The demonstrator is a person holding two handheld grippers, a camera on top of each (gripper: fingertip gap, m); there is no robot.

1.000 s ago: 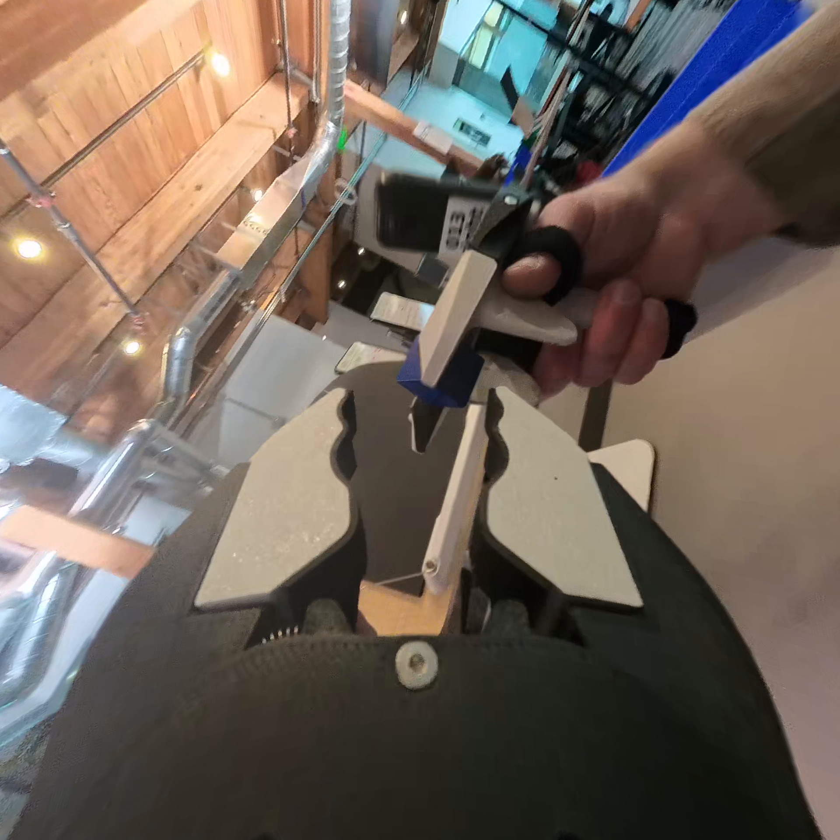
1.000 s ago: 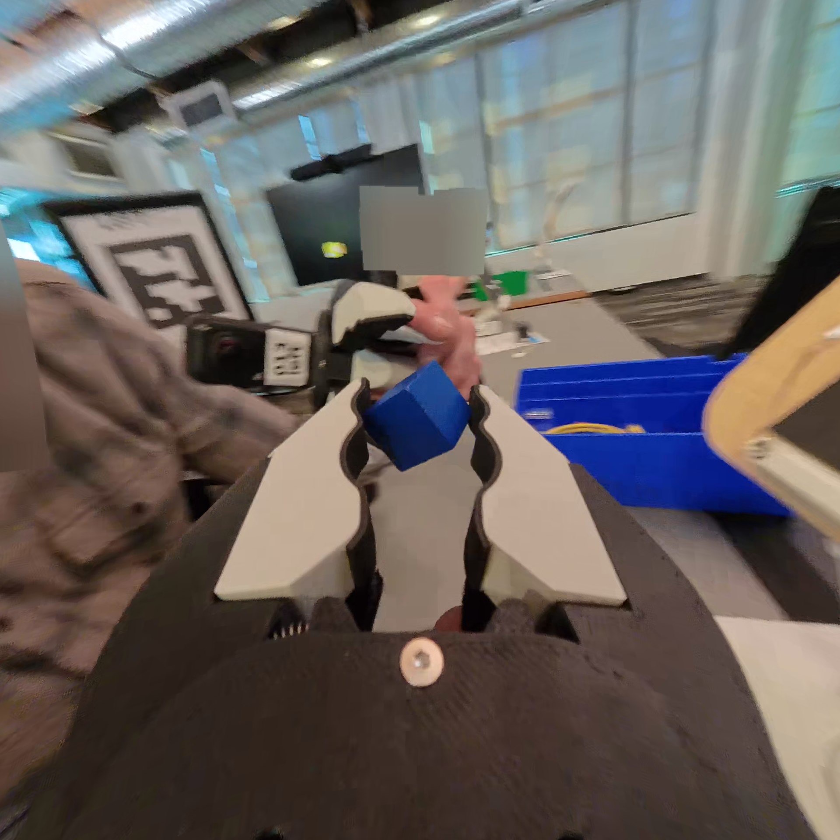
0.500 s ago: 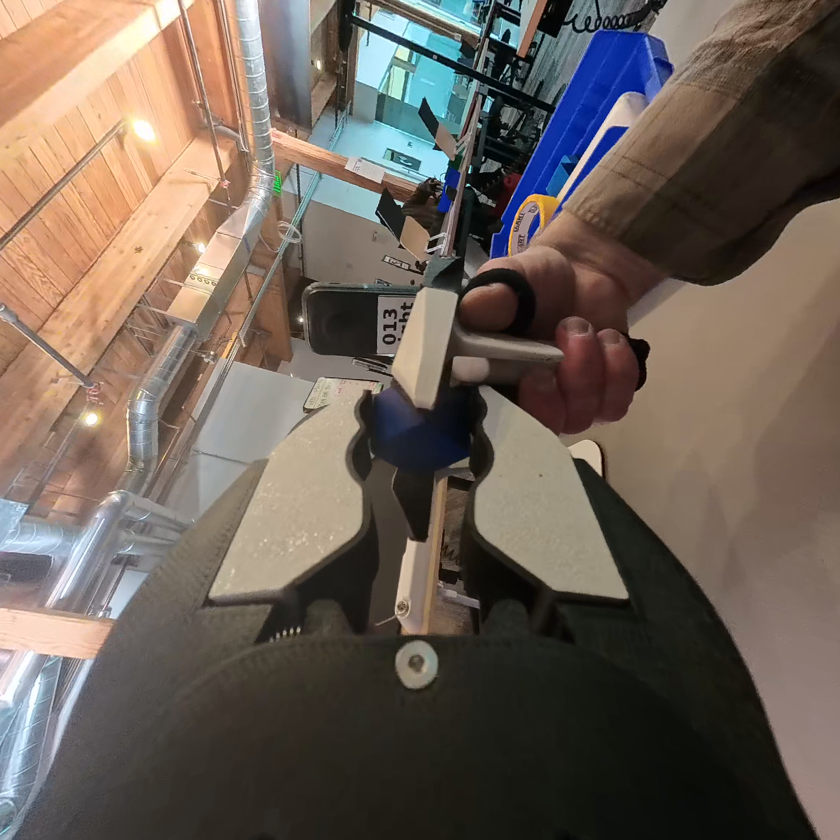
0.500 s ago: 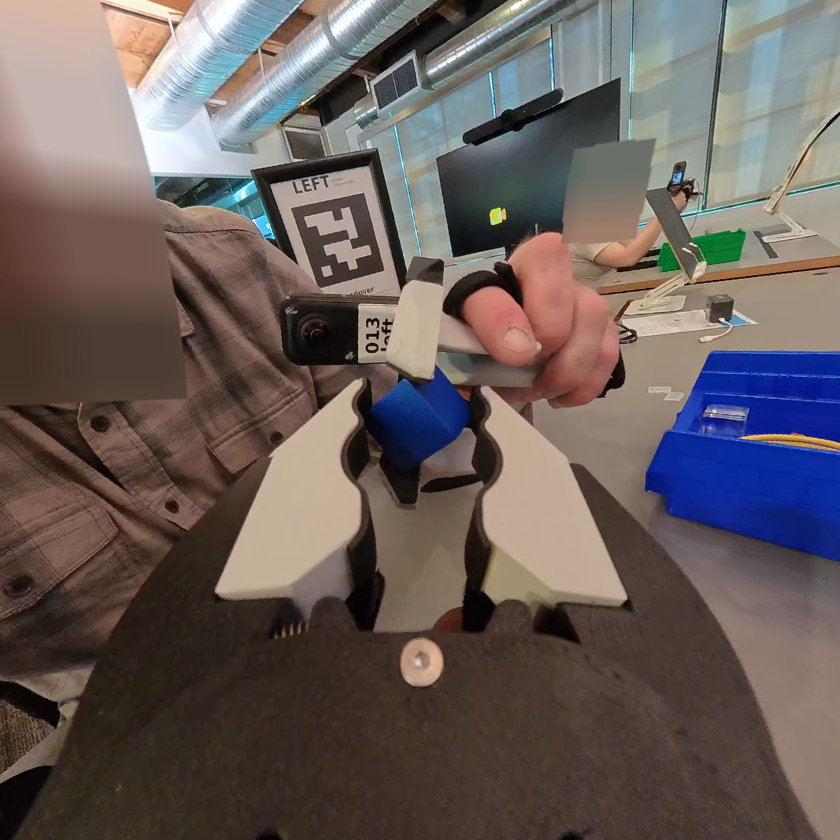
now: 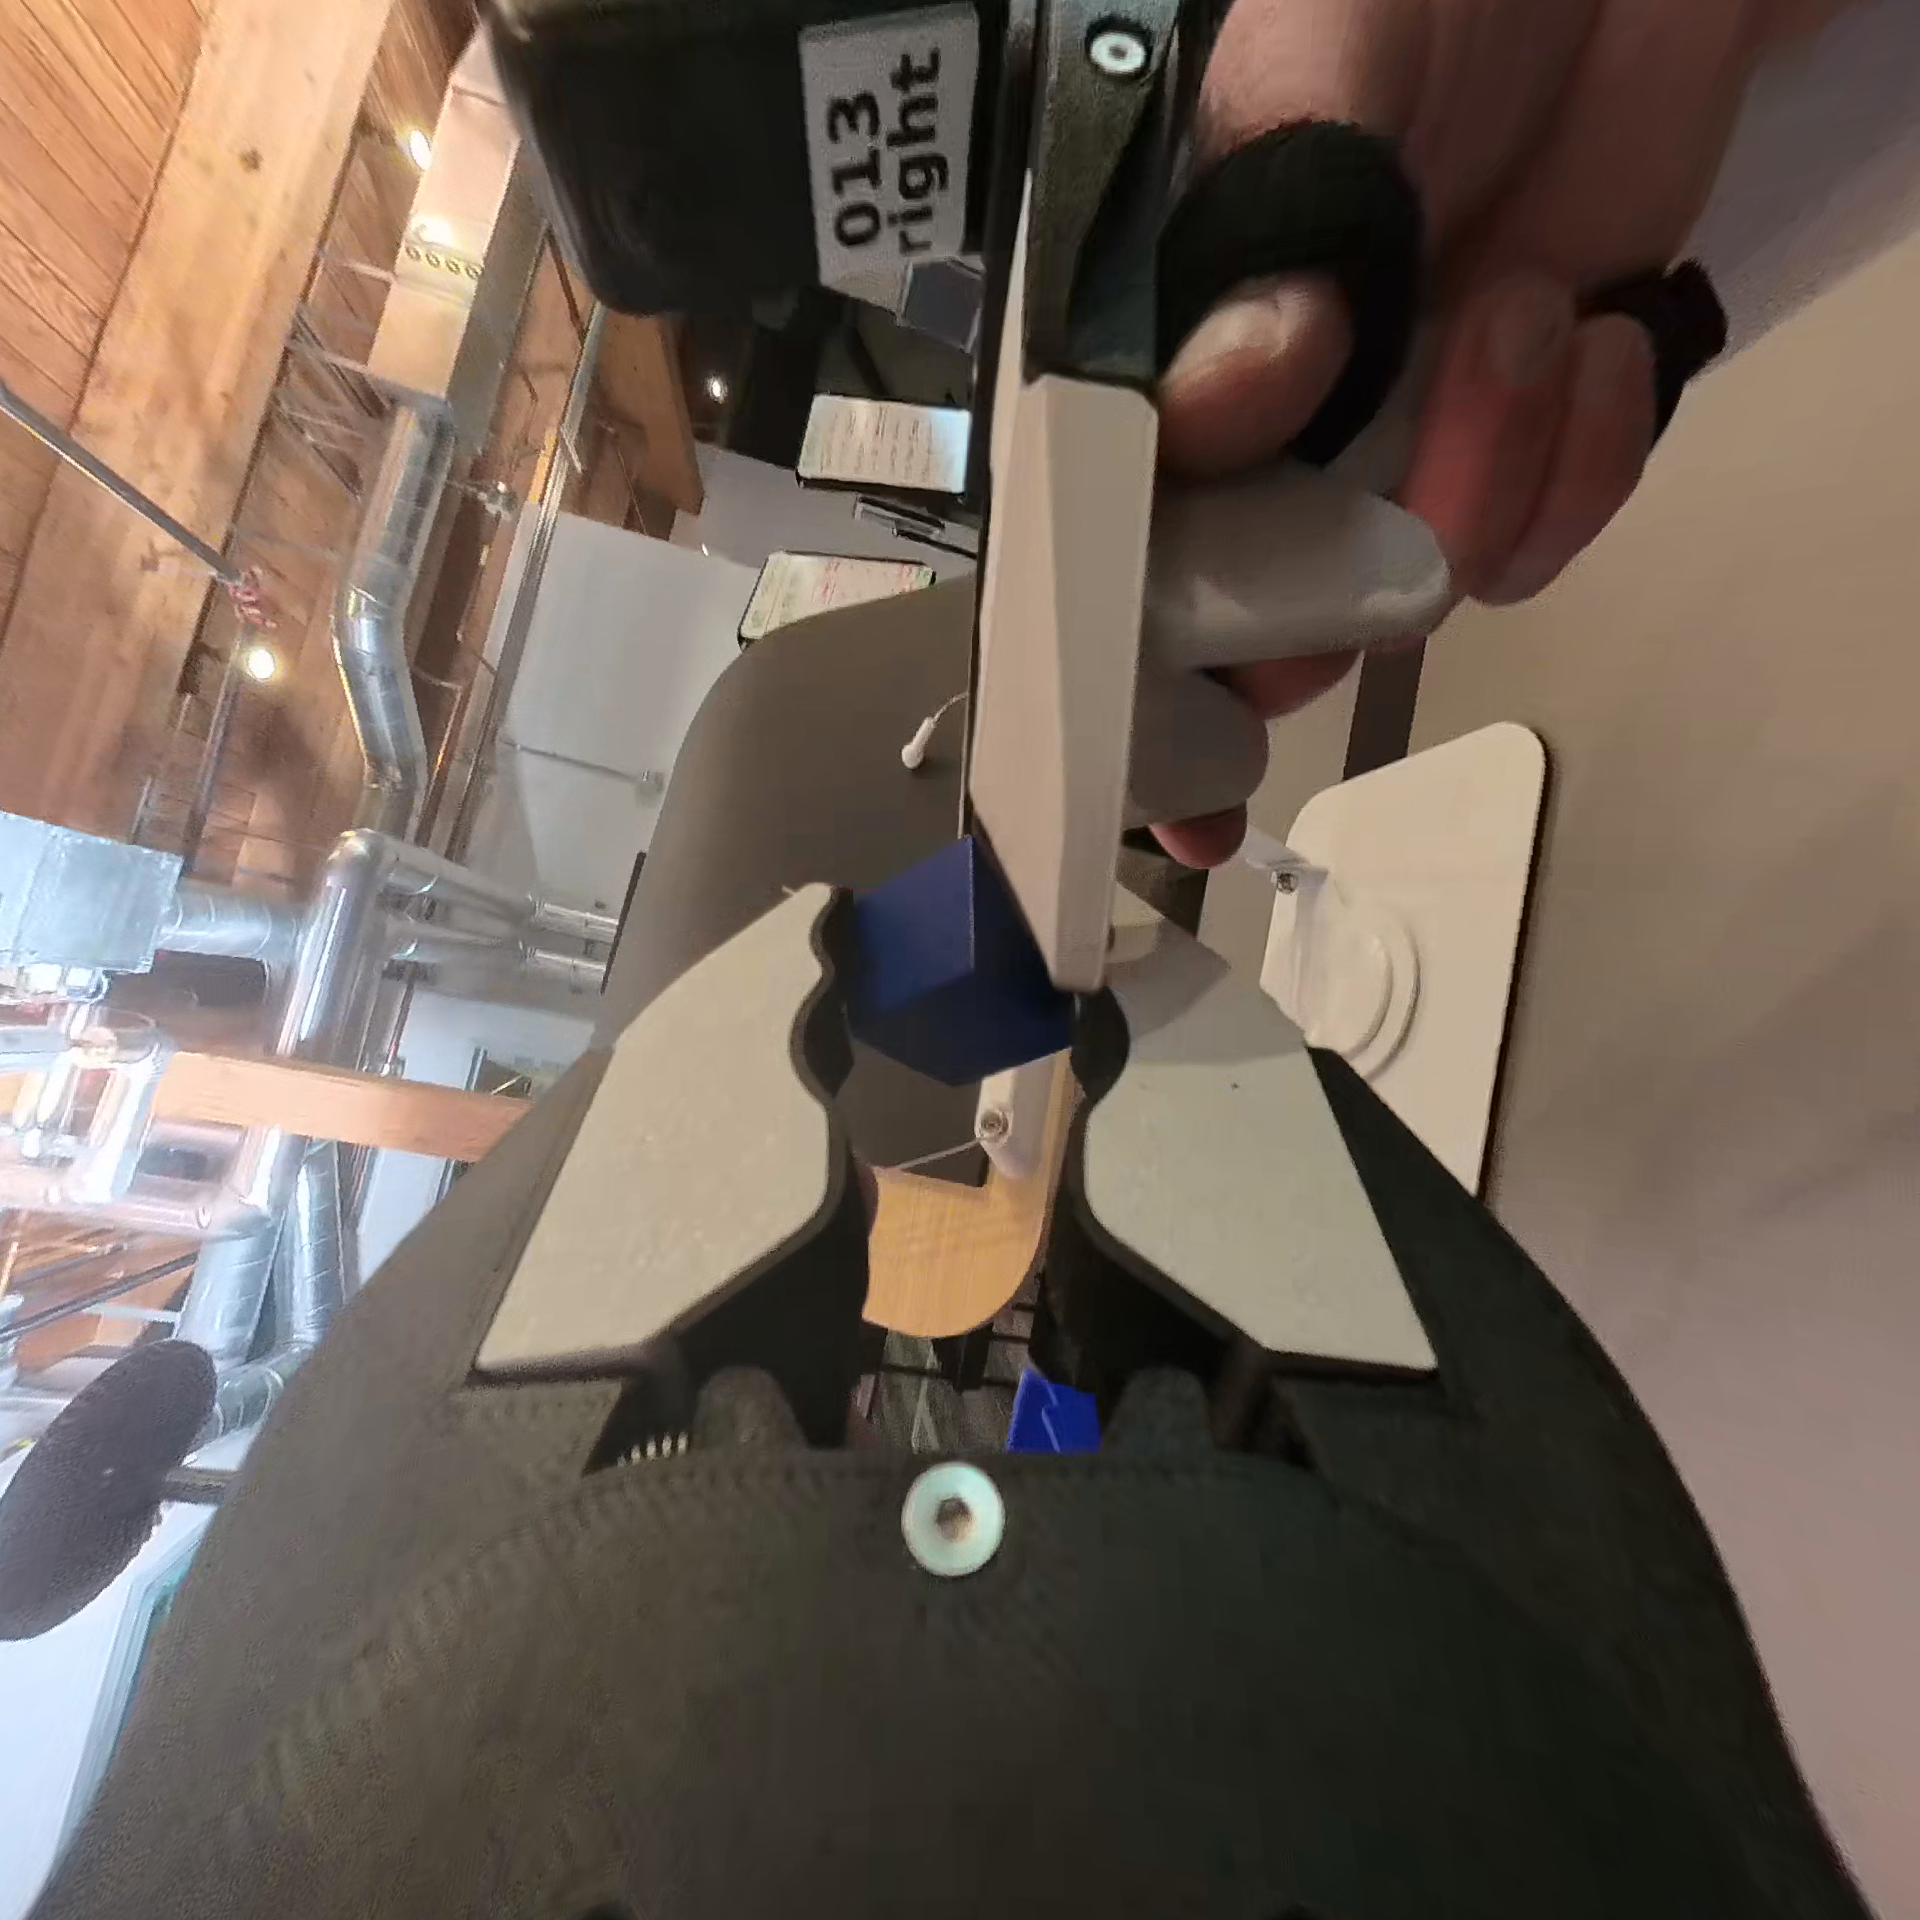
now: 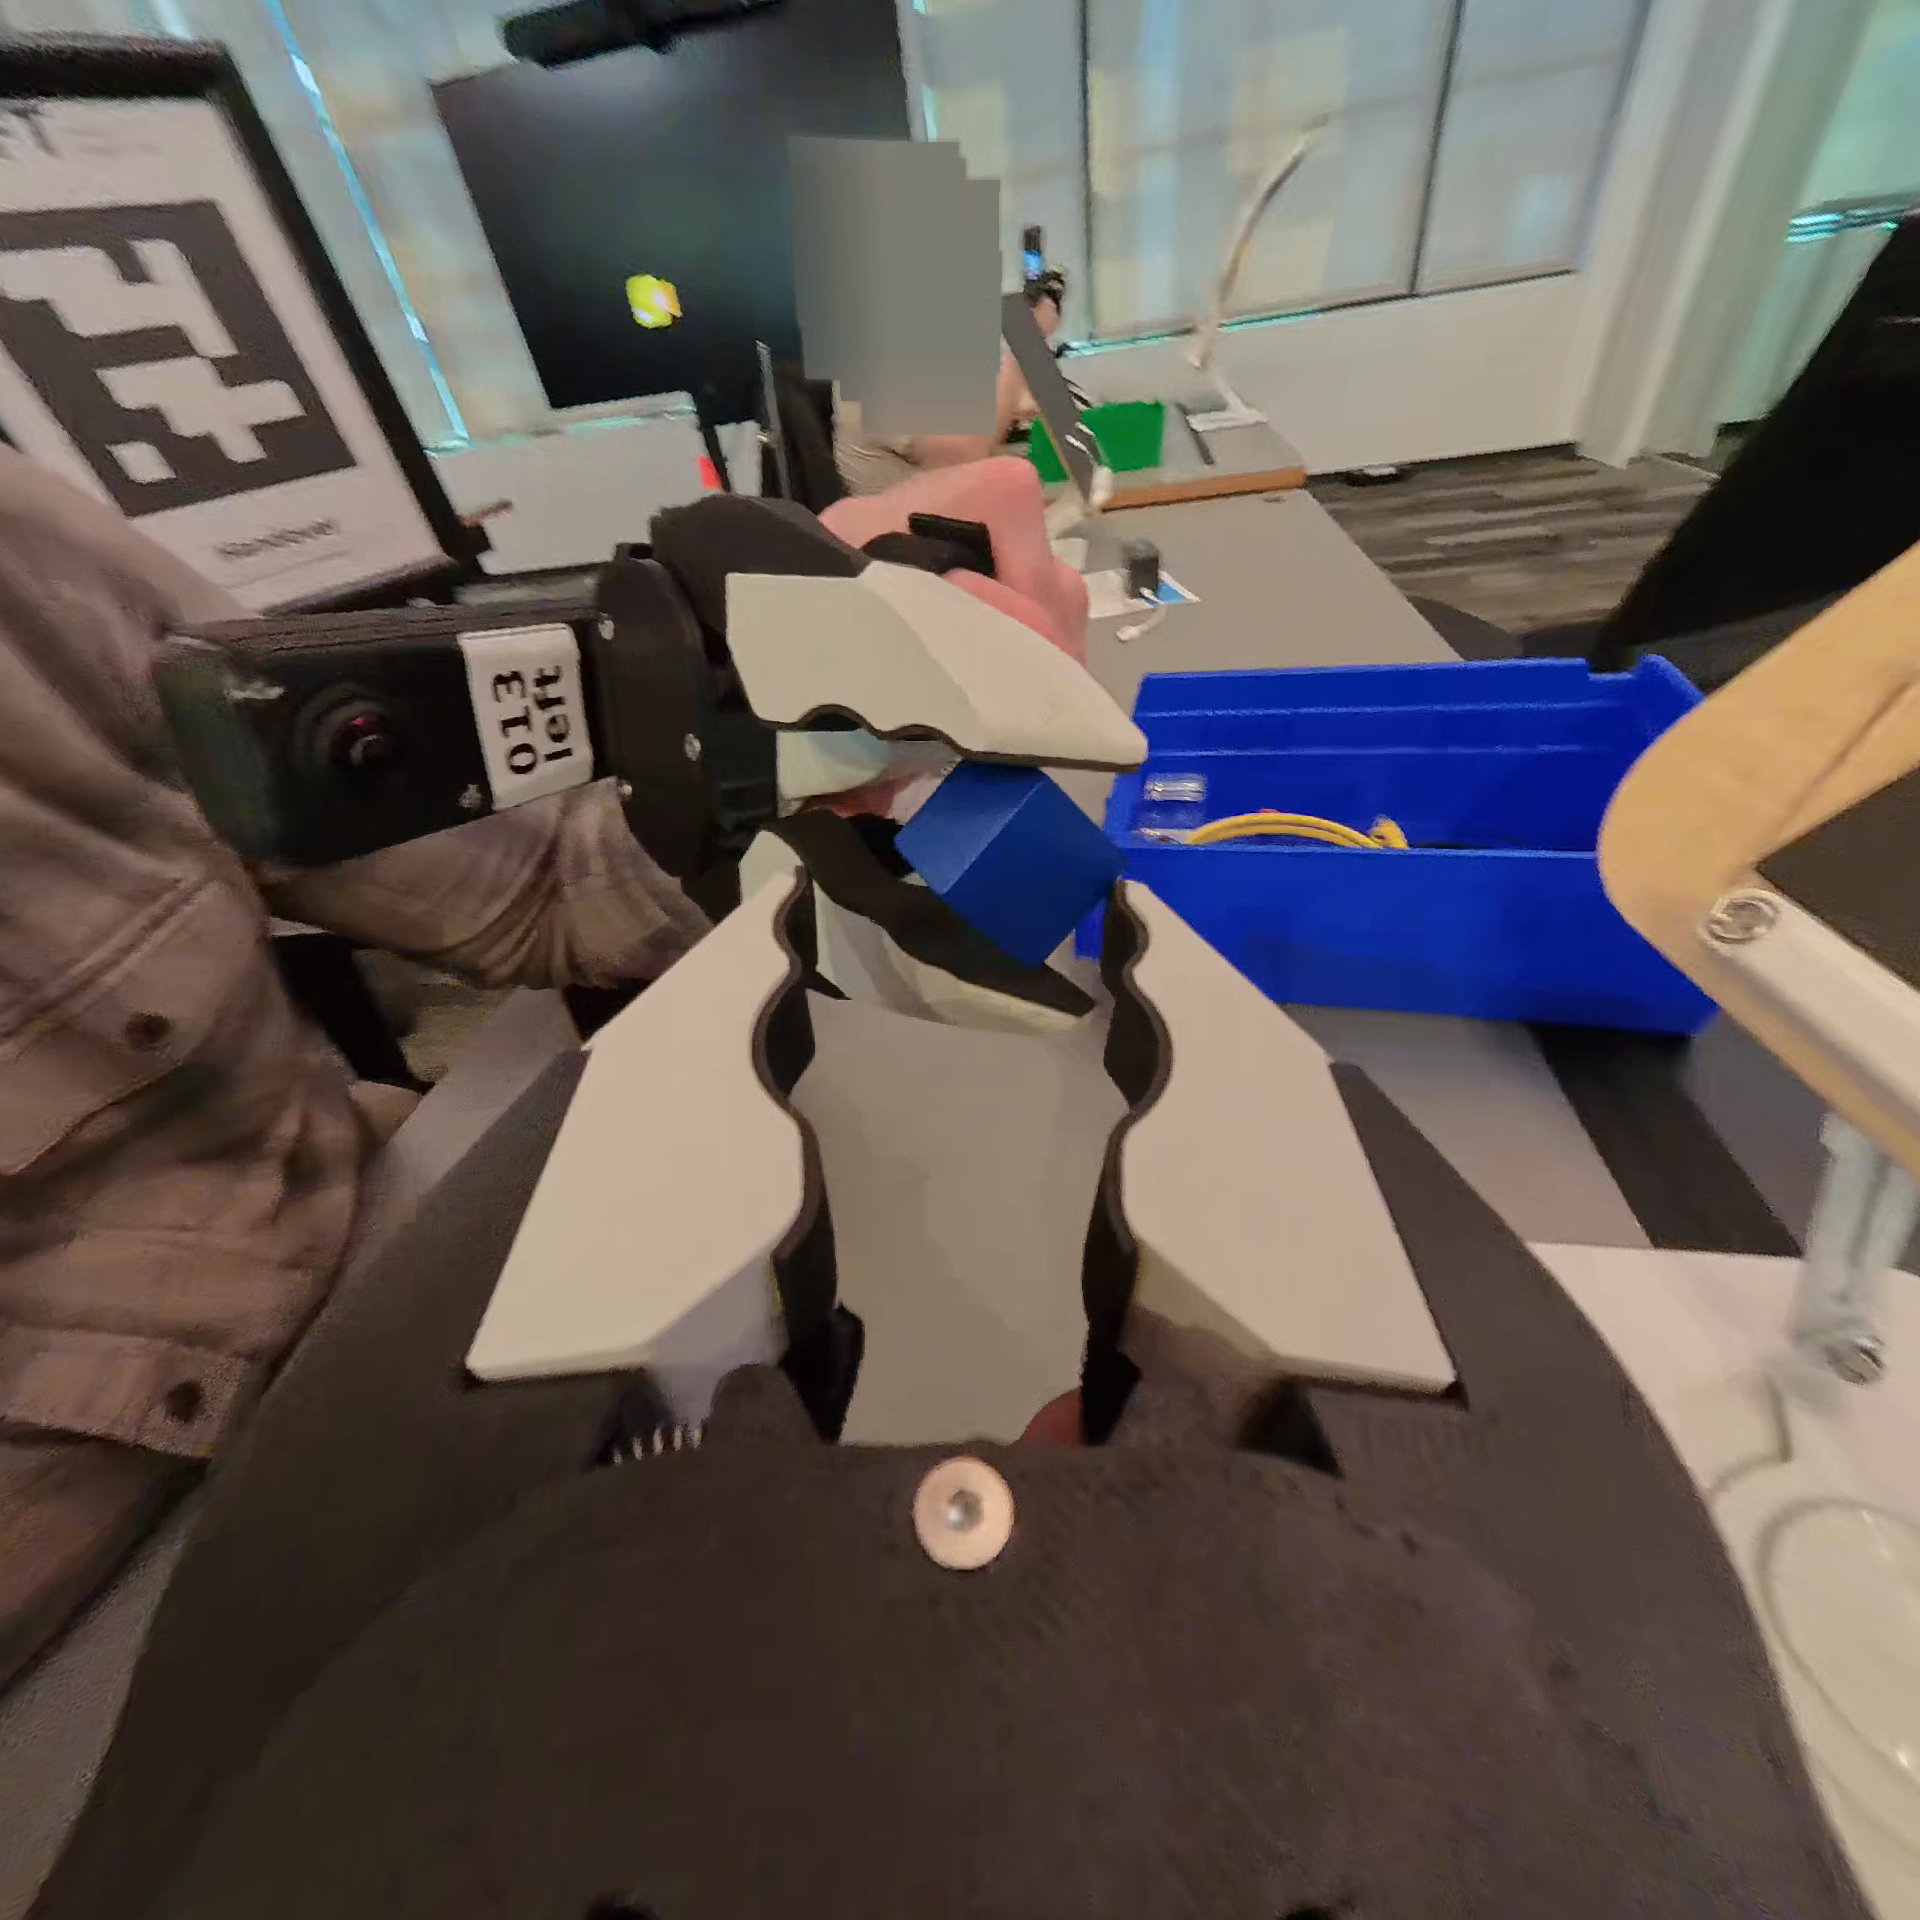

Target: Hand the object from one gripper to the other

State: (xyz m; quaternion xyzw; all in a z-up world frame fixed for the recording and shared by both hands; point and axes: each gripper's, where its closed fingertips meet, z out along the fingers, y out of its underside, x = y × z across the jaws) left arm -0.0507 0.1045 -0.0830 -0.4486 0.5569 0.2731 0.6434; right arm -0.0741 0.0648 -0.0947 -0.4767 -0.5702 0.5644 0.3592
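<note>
The object is a blue cube [image 5: 945, 977]. In the left wrist view it sits between the tips of my left gripper [image 5: 956, 971], which is shut on it. One white finger [image 5: 1060, 675] of the right gripper lies against the cube's right side. In the right wrist view the cube [image 6: 1008, 873] is clamped between the left gripper's upper finger [image 6: 914, 665] and its lower finger. My right gripper [image 6: 956, 894] is open. The cube is close to its right fingertip, with a clear gap to its left fingertip. Both grippers are held in the air above the grey table [image 6: 1299, 623].
A blue bin [image 6: 1403, 935] with a yellow cable [image 6: 1288, 831] stands on the table just behind the cube. A wooden chair edge [image 6: 1766, 748] is at the right. A framed marker board [image 6: 187, 343] and a person's shirt sleeve [image 6: 125, 1039] are at the left. A white plate [image 5: 1423, 935] lies on the table. Left and right tips are no more than a few centimetres apart.
The left gripper closed on the cube. The right gripper's jaws widened and no longer clamp it, and the cube now sits toward its right fingertip.
</note>
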